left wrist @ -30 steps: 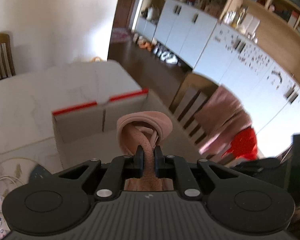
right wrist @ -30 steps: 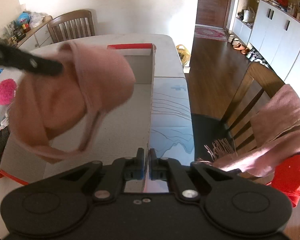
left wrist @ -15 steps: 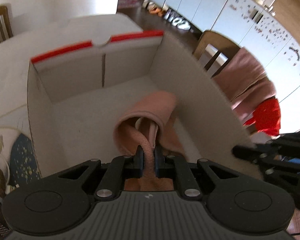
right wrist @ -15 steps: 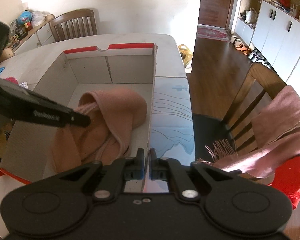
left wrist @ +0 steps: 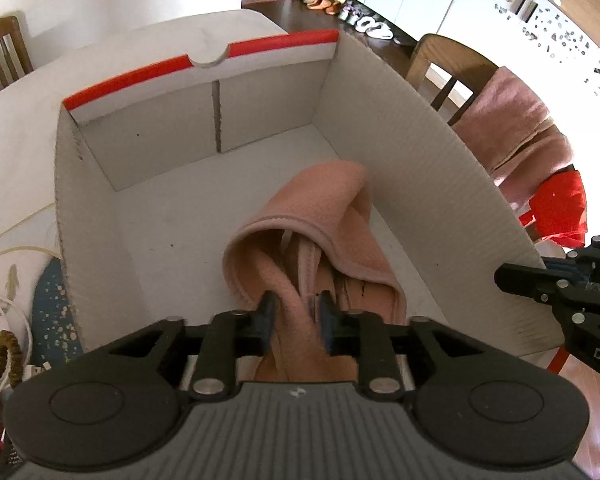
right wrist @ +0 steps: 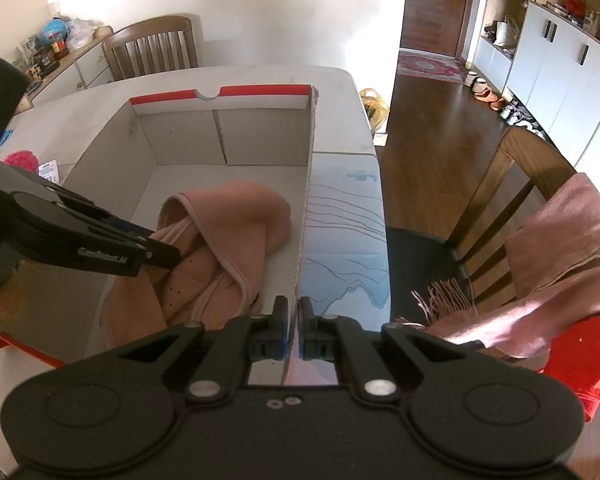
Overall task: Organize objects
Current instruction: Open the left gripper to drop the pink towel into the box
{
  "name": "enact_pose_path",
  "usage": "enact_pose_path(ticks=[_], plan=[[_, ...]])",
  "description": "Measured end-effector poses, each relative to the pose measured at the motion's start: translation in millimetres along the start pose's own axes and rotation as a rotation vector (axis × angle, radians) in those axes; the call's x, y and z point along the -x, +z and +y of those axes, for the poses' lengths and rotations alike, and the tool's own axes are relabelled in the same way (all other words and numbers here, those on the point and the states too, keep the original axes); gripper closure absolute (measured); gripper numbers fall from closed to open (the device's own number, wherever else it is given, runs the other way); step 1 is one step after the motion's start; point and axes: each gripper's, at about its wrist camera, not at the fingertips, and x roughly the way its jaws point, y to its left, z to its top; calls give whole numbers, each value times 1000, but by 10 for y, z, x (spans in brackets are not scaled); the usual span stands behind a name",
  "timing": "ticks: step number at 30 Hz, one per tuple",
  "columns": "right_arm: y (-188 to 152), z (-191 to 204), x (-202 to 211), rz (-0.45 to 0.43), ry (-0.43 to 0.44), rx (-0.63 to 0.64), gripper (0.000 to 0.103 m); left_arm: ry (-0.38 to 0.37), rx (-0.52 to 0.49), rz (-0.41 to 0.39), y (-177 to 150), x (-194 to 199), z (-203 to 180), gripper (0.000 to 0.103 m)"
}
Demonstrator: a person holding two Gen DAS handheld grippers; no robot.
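A pink fleece garment (left wrist: 320, 216) lies on the floor of an open white cardboard box (left wrist: 400, 152) with a red top edge. My left gripper (left wrist: 296, 316) is low inside the box; its jaws stand a little apart around a fold of the garment. In the right wrist view the garment (right wrist: 236, 232) rests against the box's right wall (right wrist: 306, 200), with the left gripper (right wrist: 160, 250) at its left side. My right gripper (right wrist: 294, 316) is shut on the top edge of that right wall.
The box sits on a white table (right wrist: 340, 120). A wooden chair (right wrist: 512, 184) draped with a pink scarf (right wrist: 560, 248) and a red cloth stands to the right. Cables and a dark mat (left wrist: 52, 304) lie left of the box.
My left gripper has lowered the garment from above the box to its floor, and its jaws have parted slightly. My right gripper has held still on the box wall.
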Motion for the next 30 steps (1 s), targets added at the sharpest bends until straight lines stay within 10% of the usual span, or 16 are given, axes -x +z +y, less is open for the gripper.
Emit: enact_pose_path(ticks=[3, 30], plan=[[-1, -3, -1, -1, 5, -2, 100, 11, 3, -28, -18, 84, -10, 39], [18, 117, -1, 30, -74, -60, 101, -17, 76, -241, -623, 1483, 707, 27]])
